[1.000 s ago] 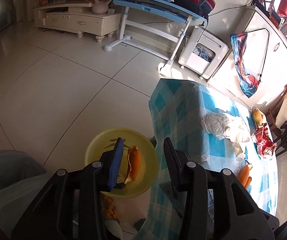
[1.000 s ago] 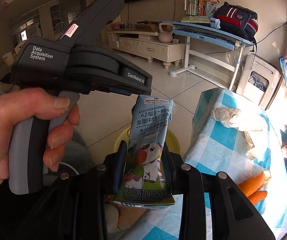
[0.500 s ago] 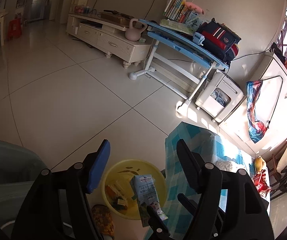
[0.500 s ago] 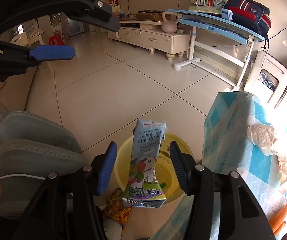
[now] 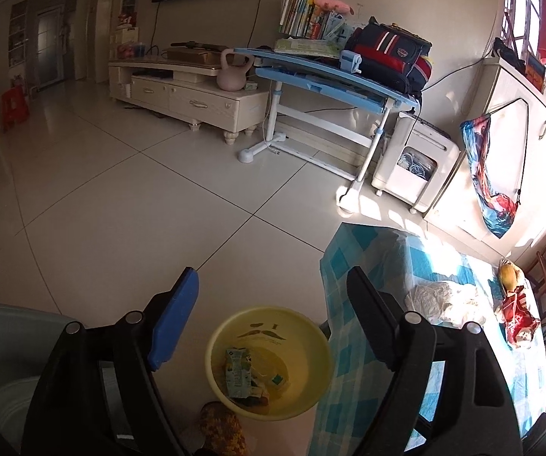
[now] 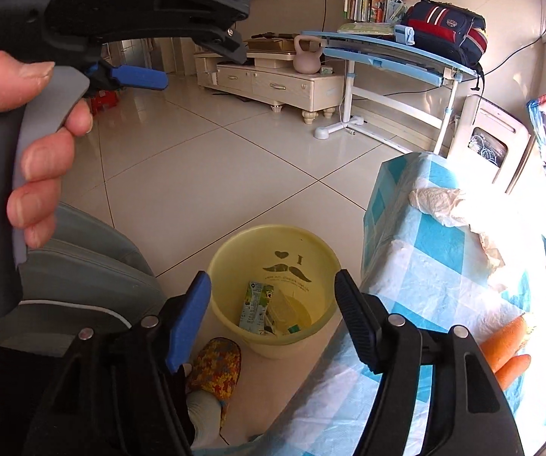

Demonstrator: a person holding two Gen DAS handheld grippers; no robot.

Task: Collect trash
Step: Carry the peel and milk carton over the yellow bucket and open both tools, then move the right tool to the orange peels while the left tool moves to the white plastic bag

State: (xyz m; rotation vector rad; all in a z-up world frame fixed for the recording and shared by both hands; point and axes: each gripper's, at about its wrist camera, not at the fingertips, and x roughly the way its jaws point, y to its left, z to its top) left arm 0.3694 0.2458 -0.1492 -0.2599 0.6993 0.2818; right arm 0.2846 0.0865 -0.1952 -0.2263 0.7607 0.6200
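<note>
Now both empty: right gripper (image 6: 273, 317) gaping wide above the yellow bin (image 6: 231, 254), milk carton (image 6: 254, 306) lying inside; left gripper (image 5: 273, 304) equally wide. Ahead and rightward, crumpled white wrapper (image 6: 440, 203) near the table's (image 6: 443, 277) far edge, long axis across, nearer the right gripper. Red packet (image 5: 518, 321) at the far corner plain only through the left wrist.

desk: blue one (image 5: 333, 72) by the far wall, backpack (image 5: 390, 55) on top
TV stand: cream (image 5: 189, 87), pink kettlebell (image 5: 235, 70) on it
carrots: two (image 6: 508, 349) on the checkered surface (image 6: 436, 273)
</note>
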